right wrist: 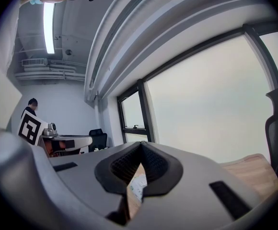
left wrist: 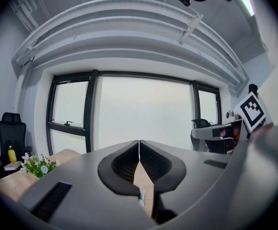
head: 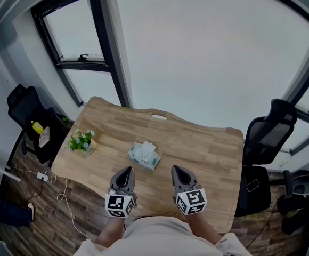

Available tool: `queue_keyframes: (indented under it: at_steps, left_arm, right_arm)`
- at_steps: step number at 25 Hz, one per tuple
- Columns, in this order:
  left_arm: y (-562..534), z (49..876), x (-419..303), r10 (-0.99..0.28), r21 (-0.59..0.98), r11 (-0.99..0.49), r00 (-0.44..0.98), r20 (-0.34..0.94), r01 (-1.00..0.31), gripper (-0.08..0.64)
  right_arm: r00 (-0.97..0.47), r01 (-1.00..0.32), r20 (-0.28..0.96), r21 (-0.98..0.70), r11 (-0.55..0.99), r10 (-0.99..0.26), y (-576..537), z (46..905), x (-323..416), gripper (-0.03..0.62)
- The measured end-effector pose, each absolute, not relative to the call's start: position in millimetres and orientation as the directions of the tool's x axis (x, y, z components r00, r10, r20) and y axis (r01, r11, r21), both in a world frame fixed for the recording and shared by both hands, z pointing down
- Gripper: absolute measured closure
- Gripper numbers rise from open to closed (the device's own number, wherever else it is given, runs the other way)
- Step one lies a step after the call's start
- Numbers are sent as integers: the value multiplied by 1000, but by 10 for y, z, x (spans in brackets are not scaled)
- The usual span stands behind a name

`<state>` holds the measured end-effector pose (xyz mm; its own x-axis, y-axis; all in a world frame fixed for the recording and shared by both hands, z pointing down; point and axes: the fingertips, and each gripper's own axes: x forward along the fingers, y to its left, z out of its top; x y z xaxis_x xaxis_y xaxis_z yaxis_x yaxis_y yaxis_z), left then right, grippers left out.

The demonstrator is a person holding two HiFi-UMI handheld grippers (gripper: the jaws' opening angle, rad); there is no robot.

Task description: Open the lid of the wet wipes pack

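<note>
The wet wipes pack (head: 144, 154), white and pale green with its lid down, lies near the middle of the wooden table (head: 208, 153). Both grippers hover over the table's near edge, a short way in front of the pack and touching nothing. My left gripper (head: 128, 170) is to the pack's near left and my right gripper (head: 175, 169) to its near right. In the left gripper view the left gripper (left wrist: 139, 143) has its jaws meeting with nothing between them. The right gripper (right wrist: 140, 145) is likewise shut and empty, and a bit of the pack (right wrist: 138, 188) shows below its tips.
A small potted flower plant (head: 81, 141) stands at the table's left end. A white oblong piece (head: 159, 117) sits at the far edge. Black office chairs stand to the left (head: 25, 108) and right (head: 269, 135). Cables (head: 53, 185) trail on the floor at the left.
</note>
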<state>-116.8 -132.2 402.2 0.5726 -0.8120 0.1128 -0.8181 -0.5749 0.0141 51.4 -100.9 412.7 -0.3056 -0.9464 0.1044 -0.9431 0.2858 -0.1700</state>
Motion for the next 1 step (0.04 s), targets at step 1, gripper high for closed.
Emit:
queue_keyframes:
  at_steps: [1]
  left_arm:
    - [-1314,4028,-1168,-811,13,-575,573,116,-818,538]
  right_arm:
    - [-305,-943,105,-172,285,-947,-1003,4128,514,588]
